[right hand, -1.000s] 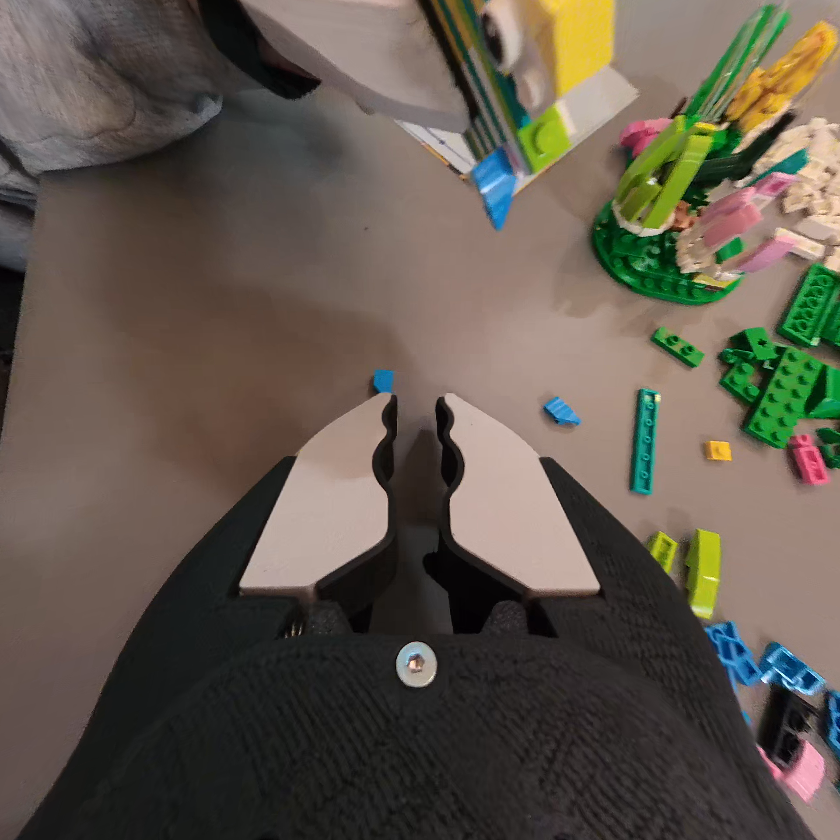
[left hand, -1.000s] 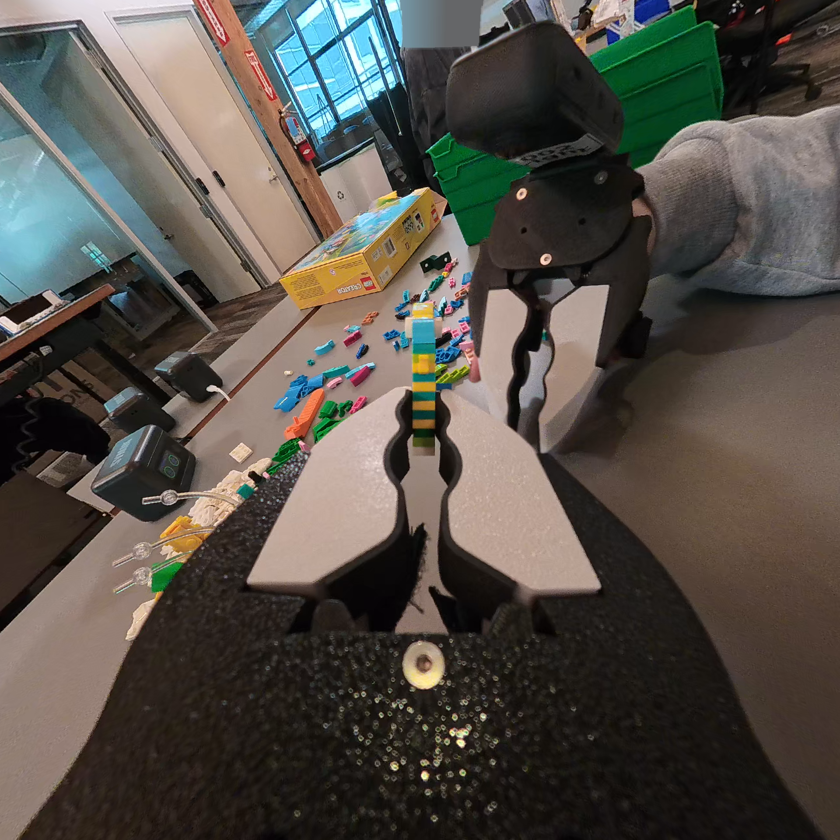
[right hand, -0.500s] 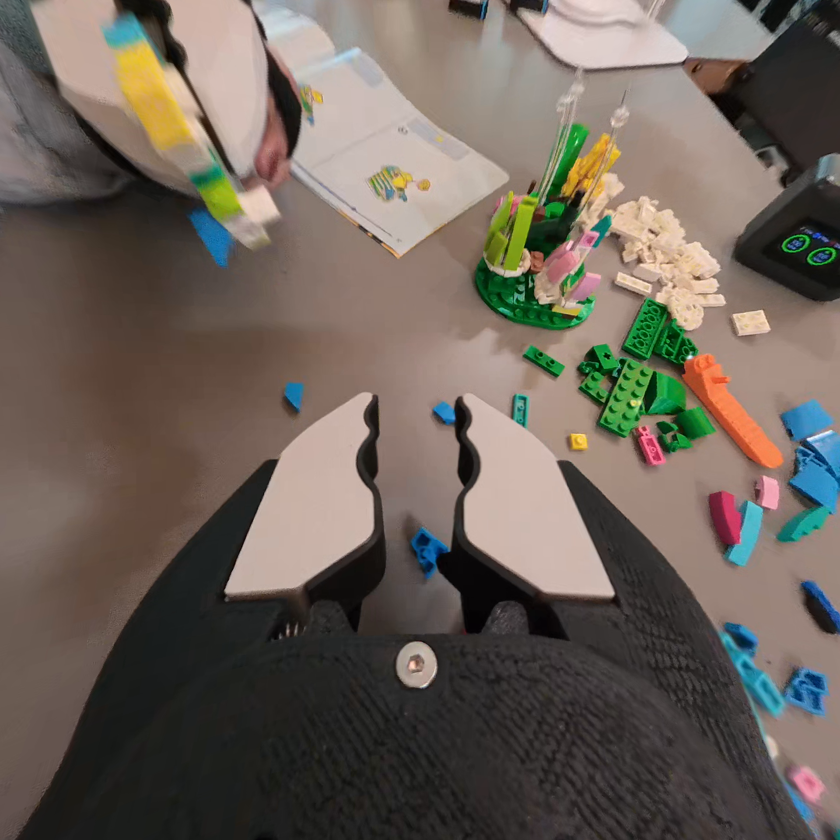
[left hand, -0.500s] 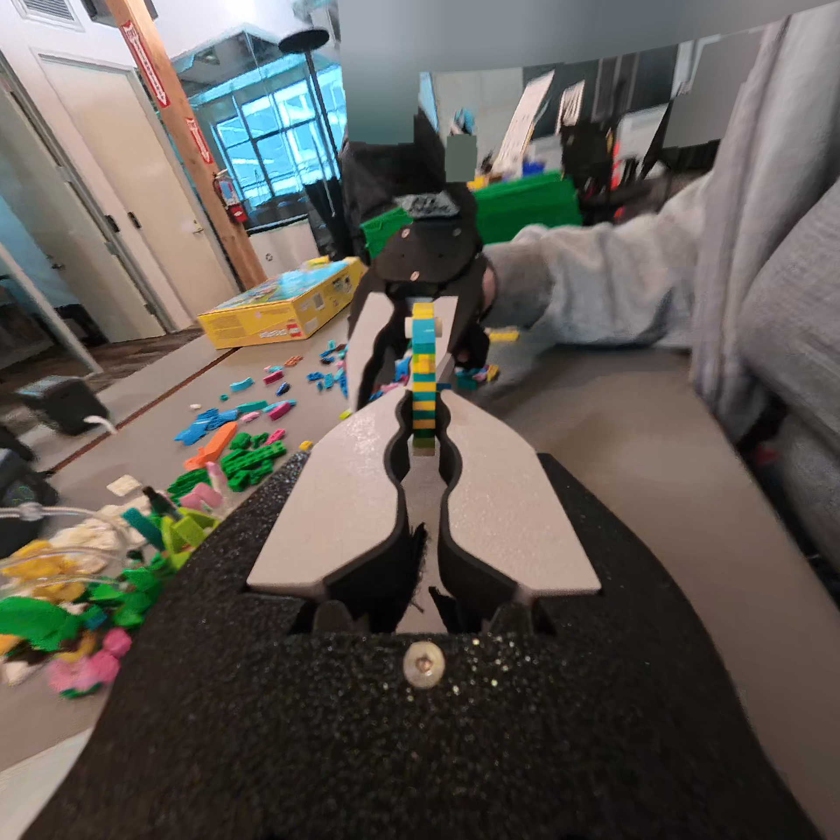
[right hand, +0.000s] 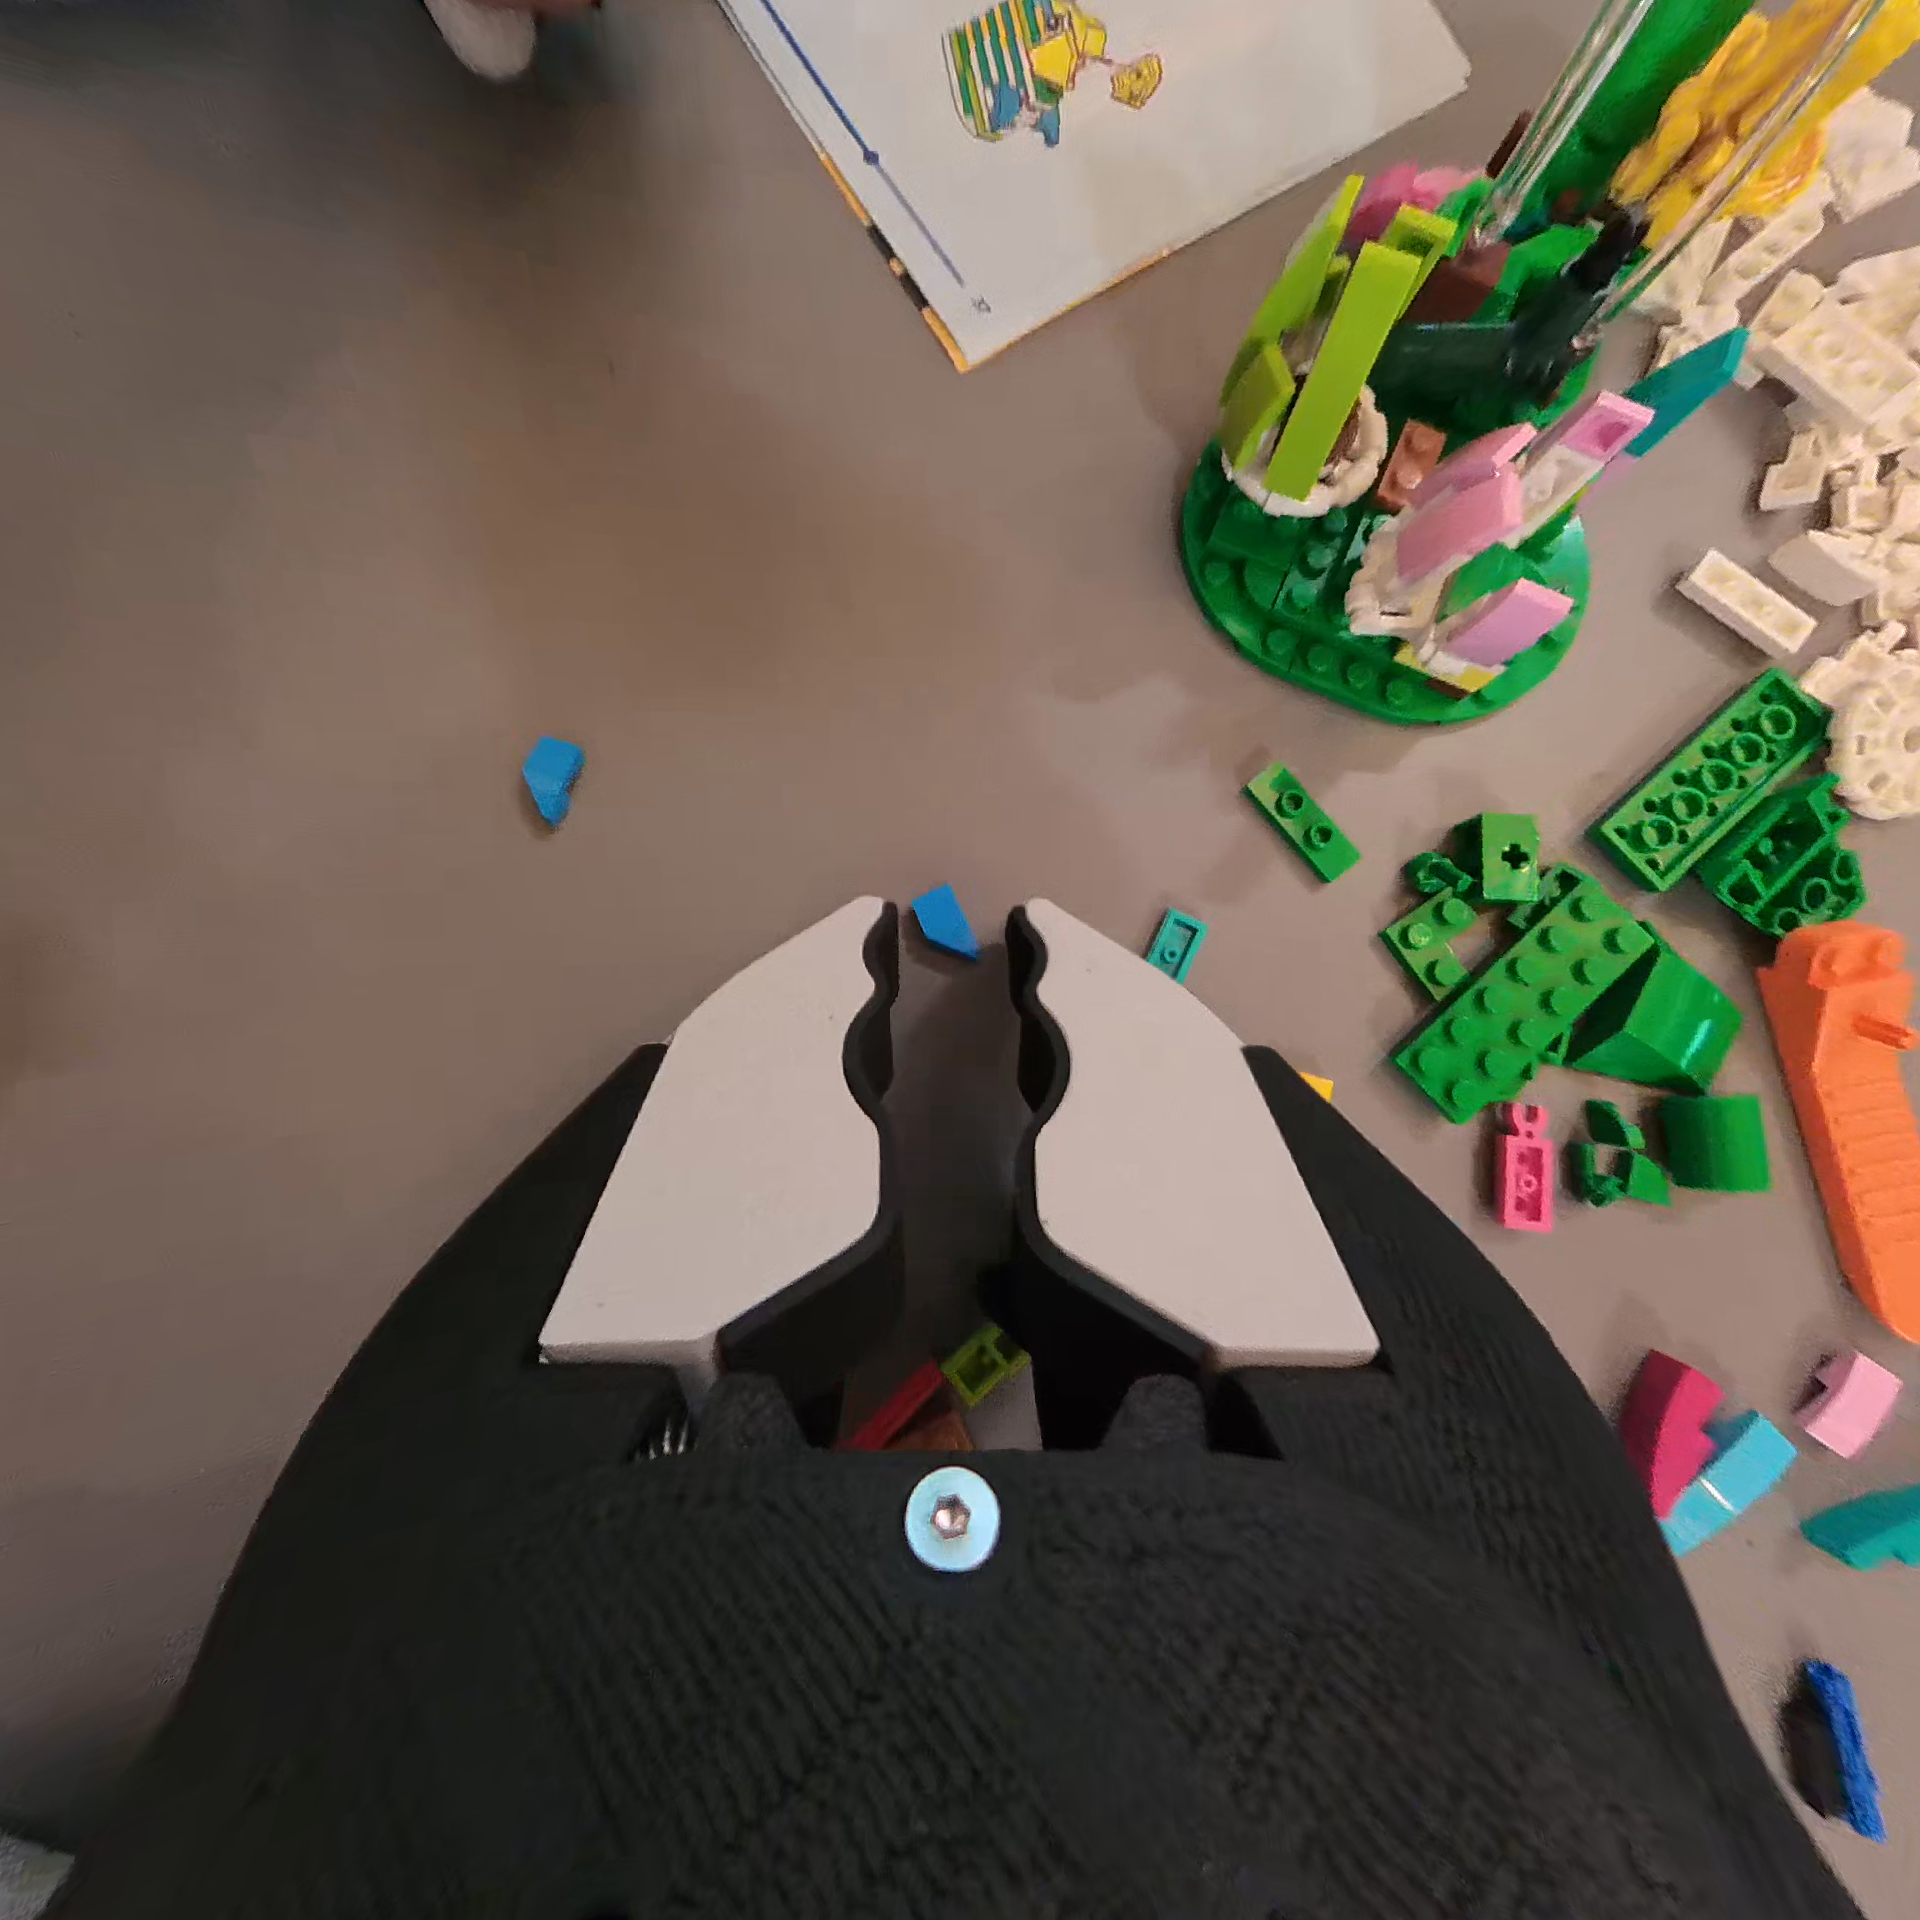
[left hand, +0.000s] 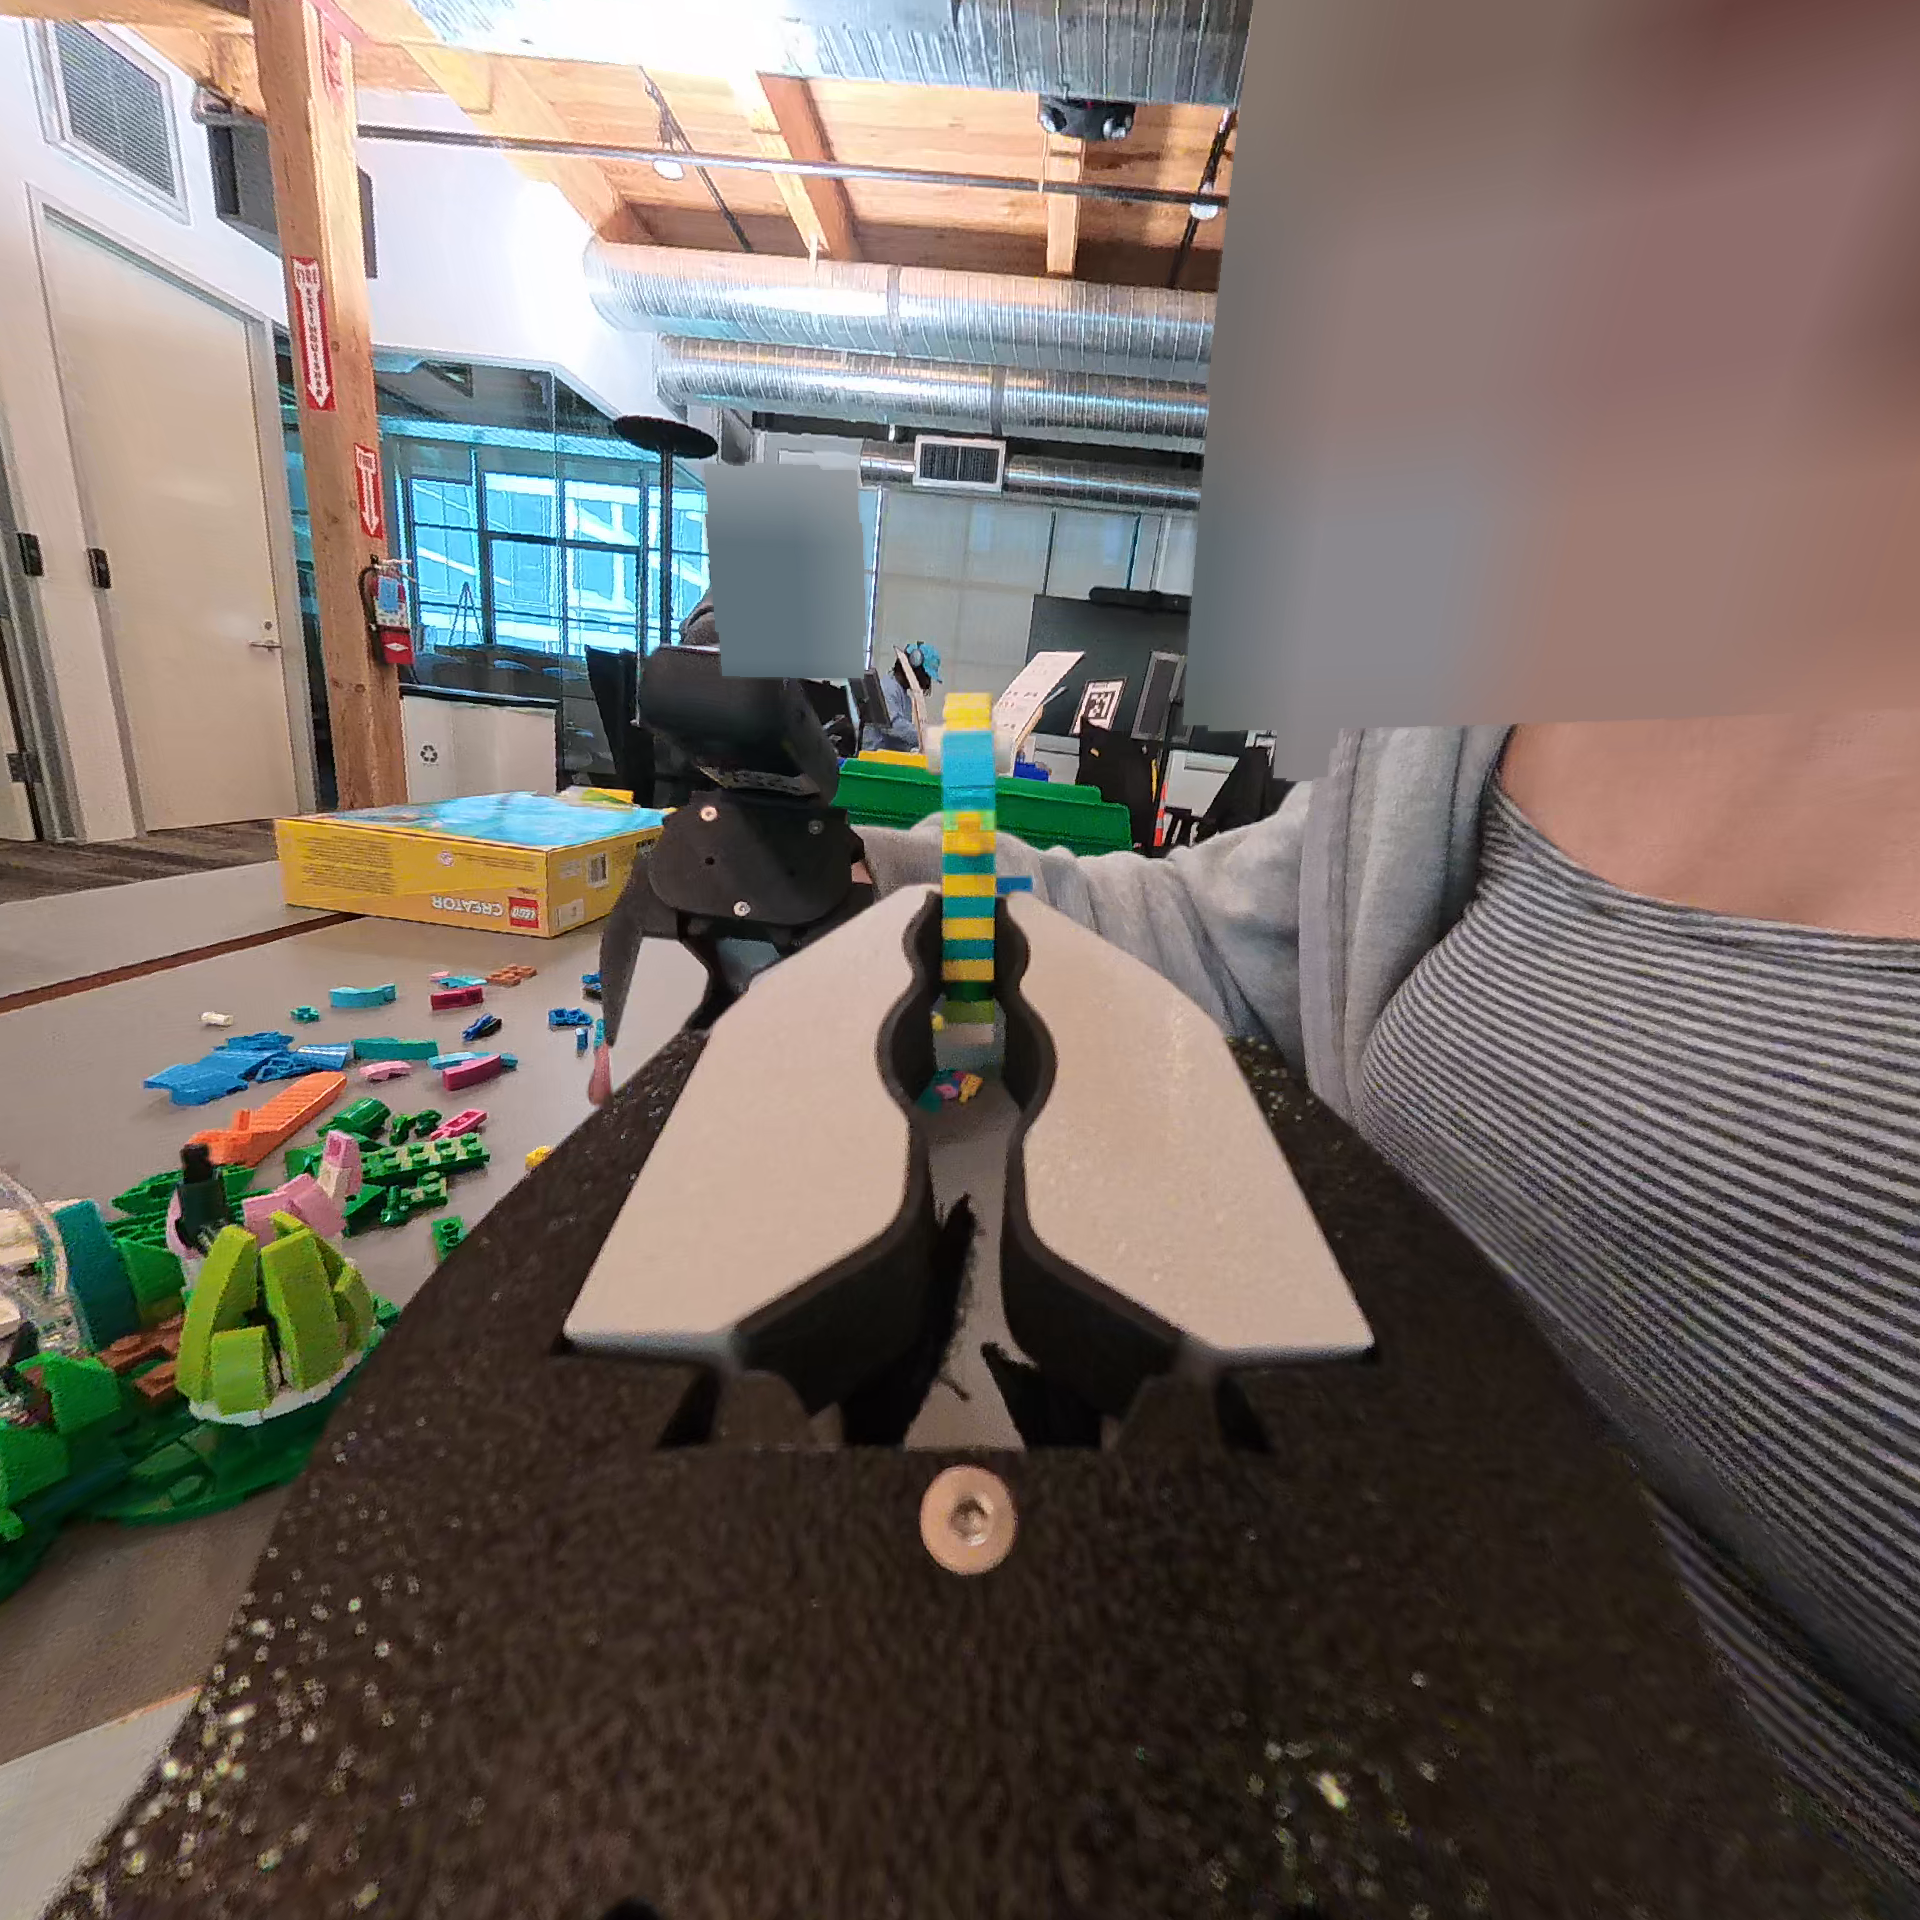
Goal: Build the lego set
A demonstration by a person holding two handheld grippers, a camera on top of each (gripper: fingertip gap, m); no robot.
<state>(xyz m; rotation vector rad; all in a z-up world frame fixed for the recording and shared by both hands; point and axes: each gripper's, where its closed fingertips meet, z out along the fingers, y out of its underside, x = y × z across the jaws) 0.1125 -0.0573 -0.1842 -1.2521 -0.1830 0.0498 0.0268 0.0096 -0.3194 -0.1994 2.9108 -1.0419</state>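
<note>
My left gripper (left hand: 966, 914) is shut on a thin striped lego stack (left hand: 968, 831) of yellow, teal and green plates that stands upright above the fingertips. My right gripper (right hand: 943, 916) is open and empty, low over the grey table, with a small blue wedge piece (right hand: 945, 921) between its fingertips. It also shows in the left wrist view (left hand: 727, 862), pointing down at the table. A second blue wedge (right hand: 551, 774) lies to the left. A green round lego base with plants (right hand: 1392, 520) stands at the upper right; it also shows in the left wrist view (left hand: 156, 1382).
An open instruction booklet (right hand: 1091, 156) lies at the top. Loose green bricks (right hand: 1538, 997), an orange piece (right hand: 1849, 1101), white pieces (right hand: 1829, 343) and pink and teal pieces lie at the right. A yellow set box (left hand: 468, 862) sits far back. A person in a striped top (left hand: 1662, 1195) is close on the right. The left gripper's tips are roughly 15 cm from the right gripper's.
My right gripper has dropped closer to the table and now straddles the blue wedge. My left gripper has swung upward and to the right with the striped stack still in it.
</note>
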